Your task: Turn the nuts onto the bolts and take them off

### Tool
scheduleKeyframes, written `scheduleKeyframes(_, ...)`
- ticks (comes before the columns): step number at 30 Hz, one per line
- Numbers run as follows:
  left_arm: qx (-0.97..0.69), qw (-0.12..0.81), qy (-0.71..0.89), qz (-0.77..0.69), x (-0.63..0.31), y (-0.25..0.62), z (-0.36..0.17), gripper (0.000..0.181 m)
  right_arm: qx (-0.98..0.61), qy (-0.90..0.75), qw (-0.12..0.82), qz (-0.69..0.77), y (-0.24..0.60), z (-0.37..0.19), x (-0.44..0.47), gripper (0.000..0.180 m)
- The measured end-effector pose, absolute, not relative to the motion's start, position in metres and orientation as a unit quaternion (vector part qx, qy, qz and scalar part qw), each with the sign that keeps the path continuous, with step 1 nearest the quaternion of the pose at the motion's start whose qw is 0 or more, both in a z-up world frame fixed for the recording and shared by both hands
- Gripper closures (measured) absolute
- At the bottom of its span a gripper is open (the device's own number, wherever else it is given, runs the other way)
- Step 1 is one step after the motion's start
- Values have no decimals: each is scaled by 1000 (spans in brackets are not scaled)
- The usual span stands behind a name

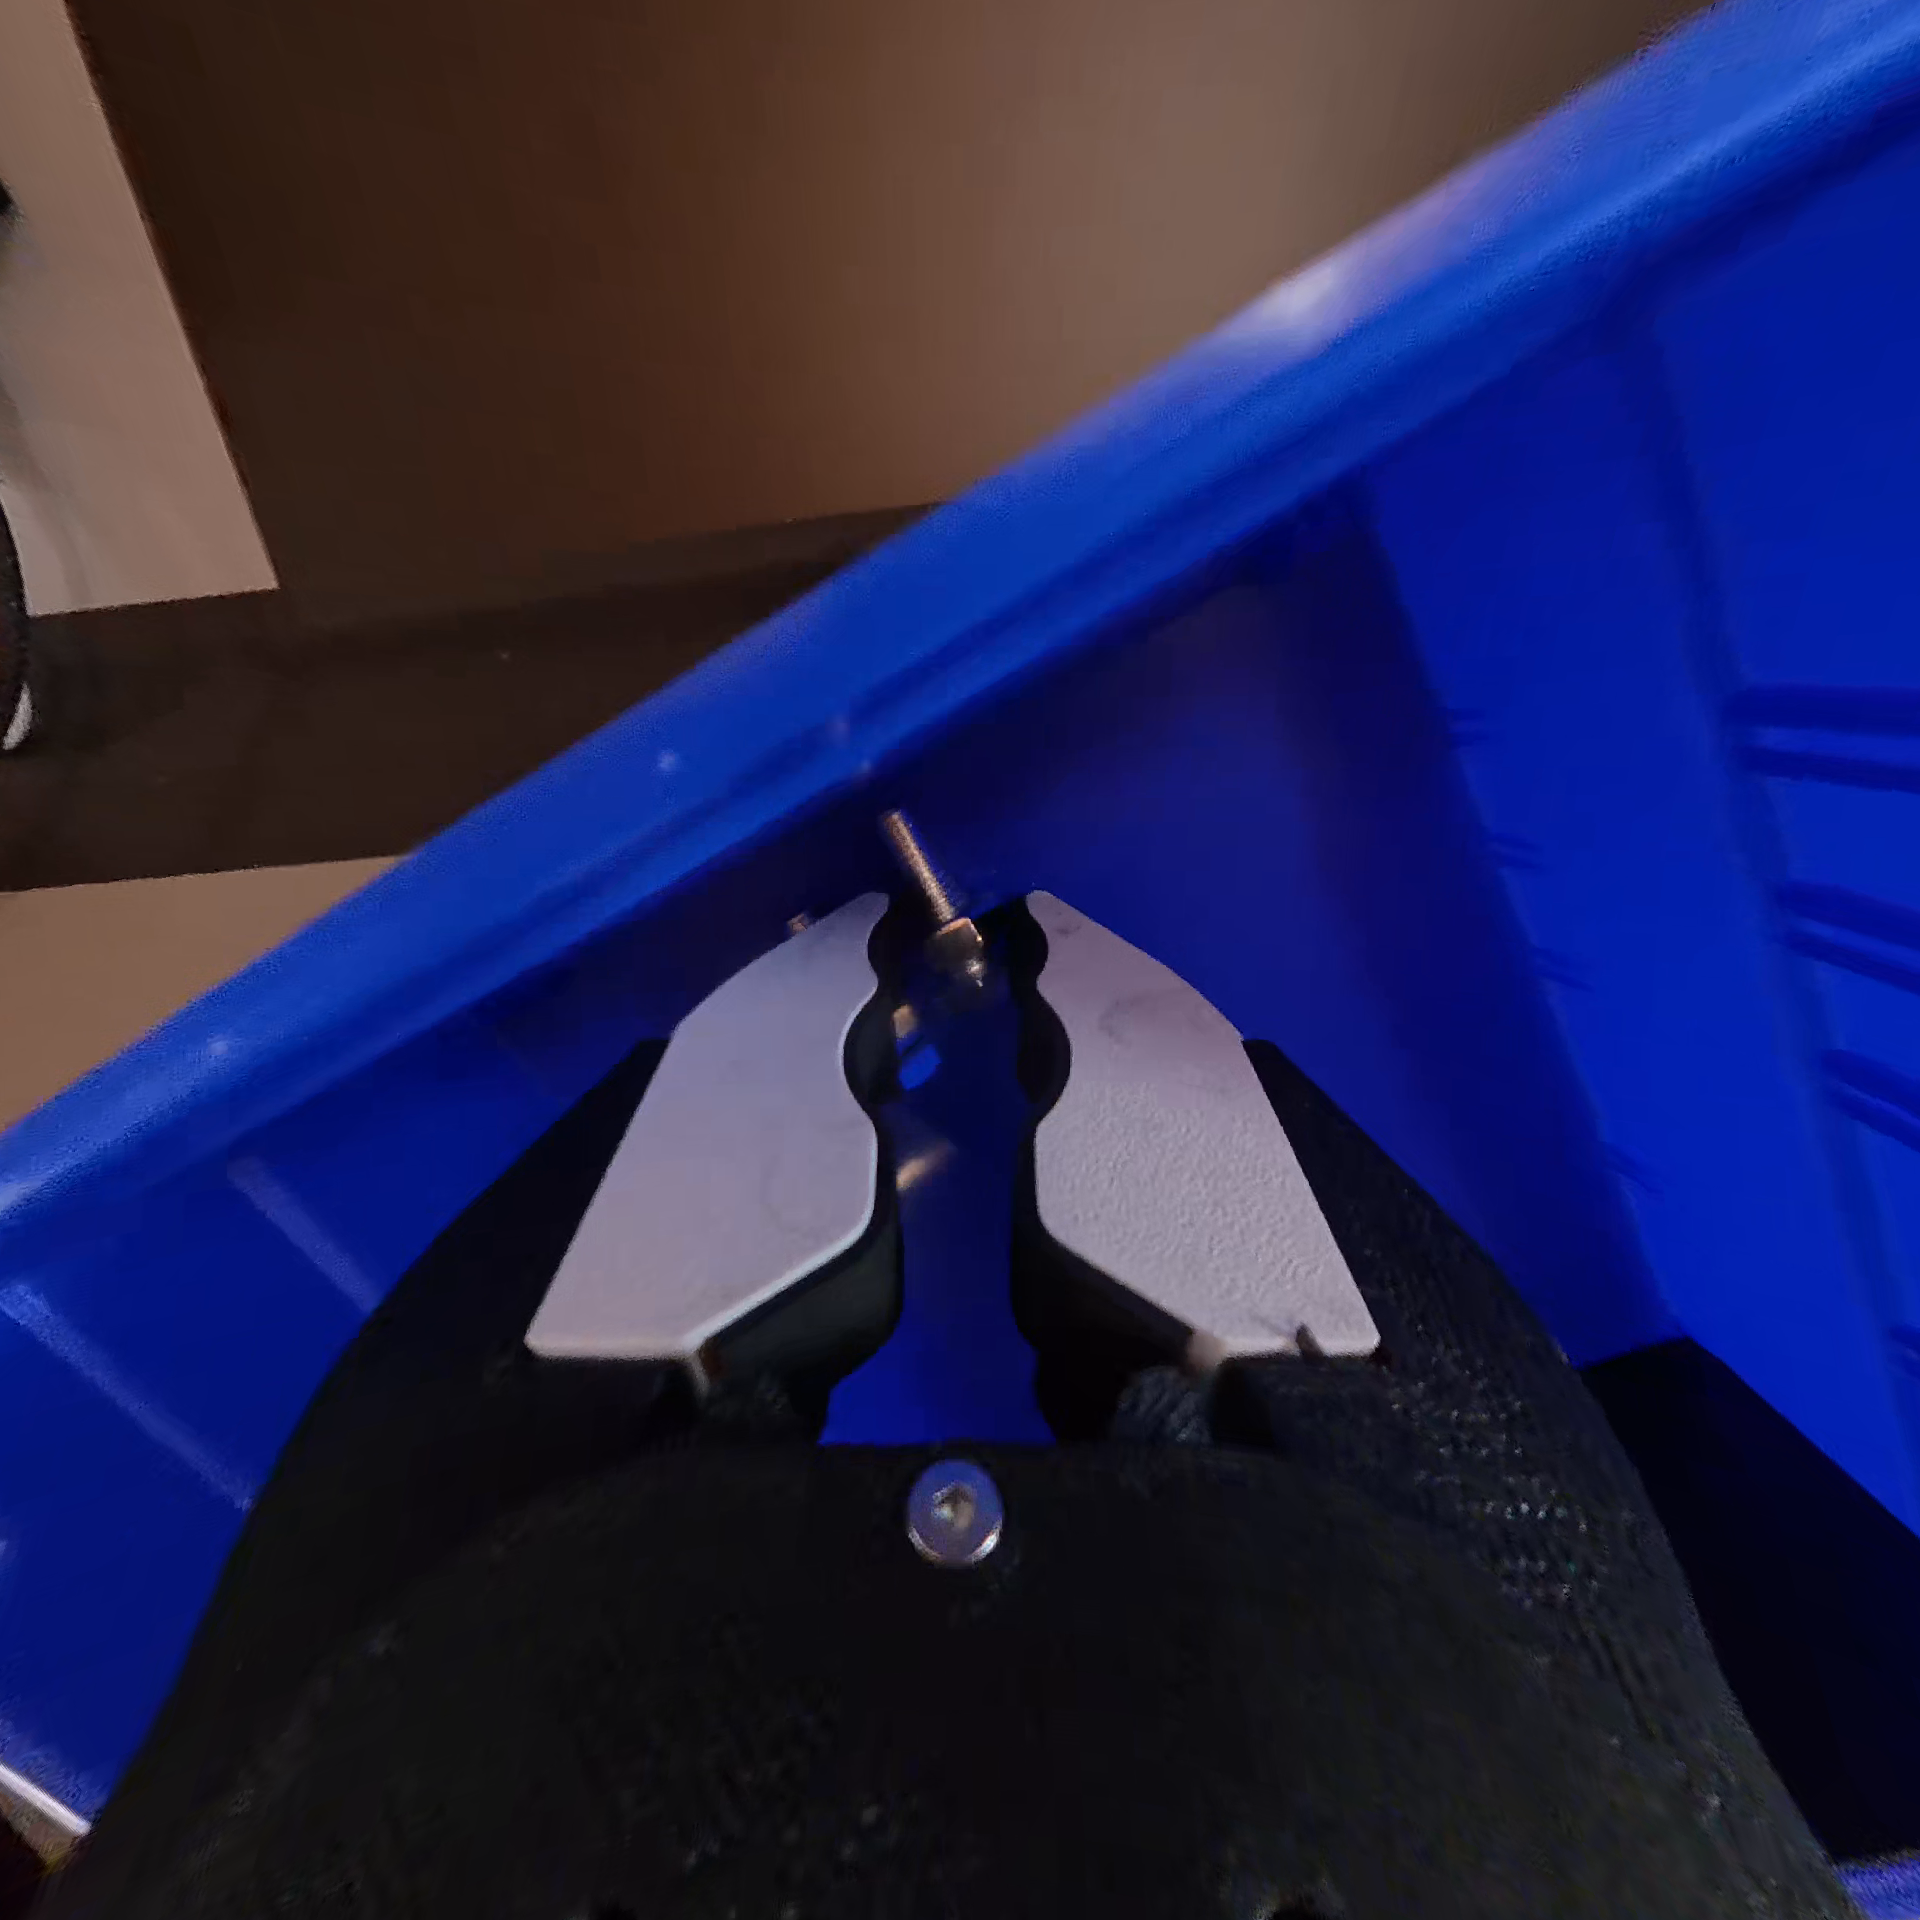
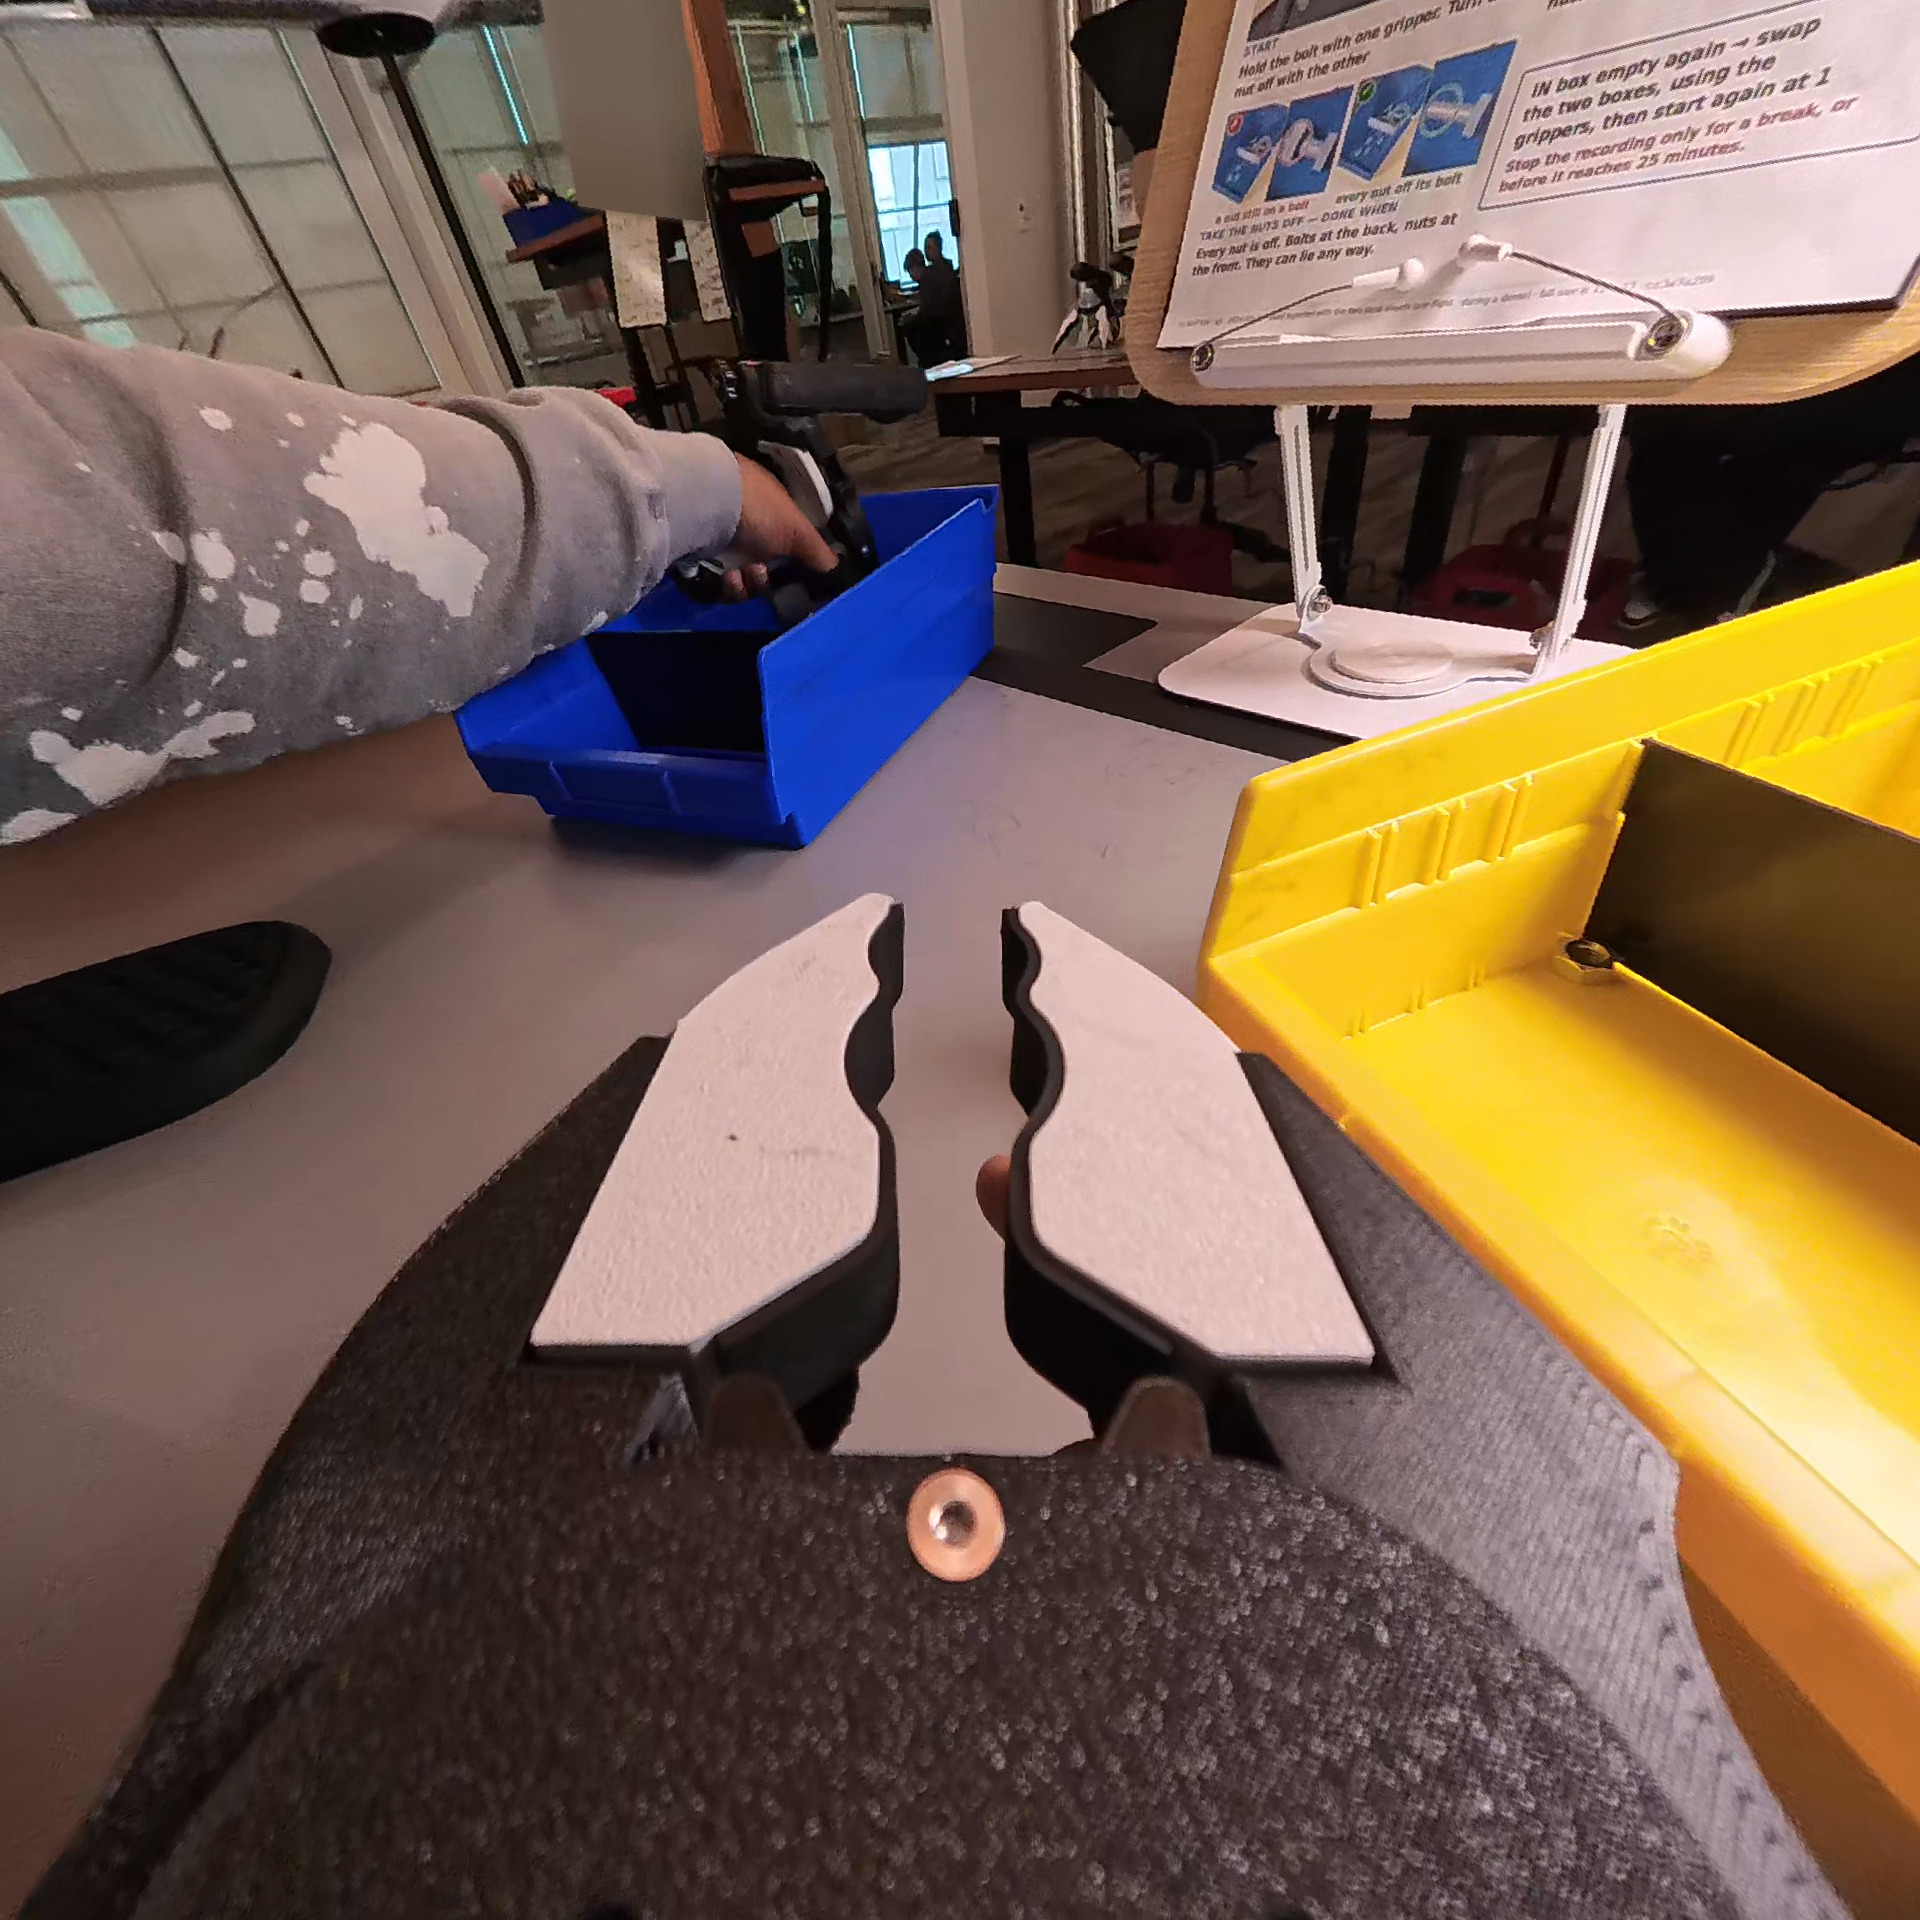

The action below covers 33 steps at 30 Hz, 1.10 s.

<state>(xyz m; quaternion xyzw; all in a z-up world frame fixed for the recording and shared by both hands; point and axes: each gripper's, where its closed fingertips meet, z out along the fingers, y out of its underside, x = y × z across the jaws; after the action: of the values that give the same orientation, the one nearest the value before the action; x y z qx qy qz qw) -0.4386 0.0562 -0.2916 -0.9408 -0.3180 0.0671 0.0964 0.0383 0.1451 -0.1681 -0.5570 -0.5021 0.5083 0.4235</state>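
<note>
A: Big stuff first. What's sitting where?

B: Grey table [image 2: 727,935] is carrying everything. Yellow bin [image 2: 1455,1091] is lying on the R side, just beside the R gripper [image 2: 951,935], w/ a black divider [image 2: 1766,935] standing across it. Blue bin [image 2: 873,665] is sitting farther back on the L, well apart from the yellow one. White stand [image 2: 1351,665] is holding up an instruction sheet [image 2: 1558,156] behind both.

A: And the person?

B: Grey paint-spotted sleeve [image 2: 312,540] is reaching across from the L, hand [image 2: 774,530] holding the L gripper [image 1: 951,971] down inside the blue bin.

A: Grippers?

B: R one is hovering over the table, fingers [image 2: 748,1122] parted, nothing betw. them. L one is clamping a bolt [image 1: 914,868] at its fingertips; the threaded shank is sticking up, tilted, close to the blue bin's inner wall [image 1: 1195,727].

A: Nut?

B: A nut [image 1: 951,948] looks to be sitting on that bolt right at the tips, but it's blurry, so can't say how far on. Also a small nut [image 2: 1588,951] is lying in the yellow bin's front compartment, in the corner by the divider.
</note>
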Motion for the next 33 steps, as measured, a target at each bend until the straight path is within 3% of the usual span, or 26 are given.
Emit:
scheduleKeyframes(1, -944, 98, -308, 70, -438, 57, -291, 161, -558, -503, 423, 506, 145, -170, 38, 163)
scheduleKeyframes(5, -945, 157, -281, 55, -428, 66, -284, 160, -556, -513, 430, 493, 148, -180, 35, 163)
scheduleKeyframes(12, -853, 500, -153, 16, -354, 105, -177, 161, -547, -510, 432, 505, 144, -183, 25, 163)
scheduleKeyframes(17, -735, 677, 5, -38, -236, 98, -100, 162, -505, -521, 430, 538, 125, -136, -2, 163)
scheduleKeyframes(25, -610, 774, 167, -38, -104, 74, -43, 162, -428, -540, 400, 604, 88, -20, -63, 156)
scheduleKeyframes(31, -595, 766, 243, -14, -68, 63, -41, 162, -409, -577, 339, 621, 62, -28, -83, 152)
scheduleKeyframes(33, -595, 764, 251, -12, -63, 64, -45, 162, -405, -587, 320, 623, 57, -37, -85, 162)
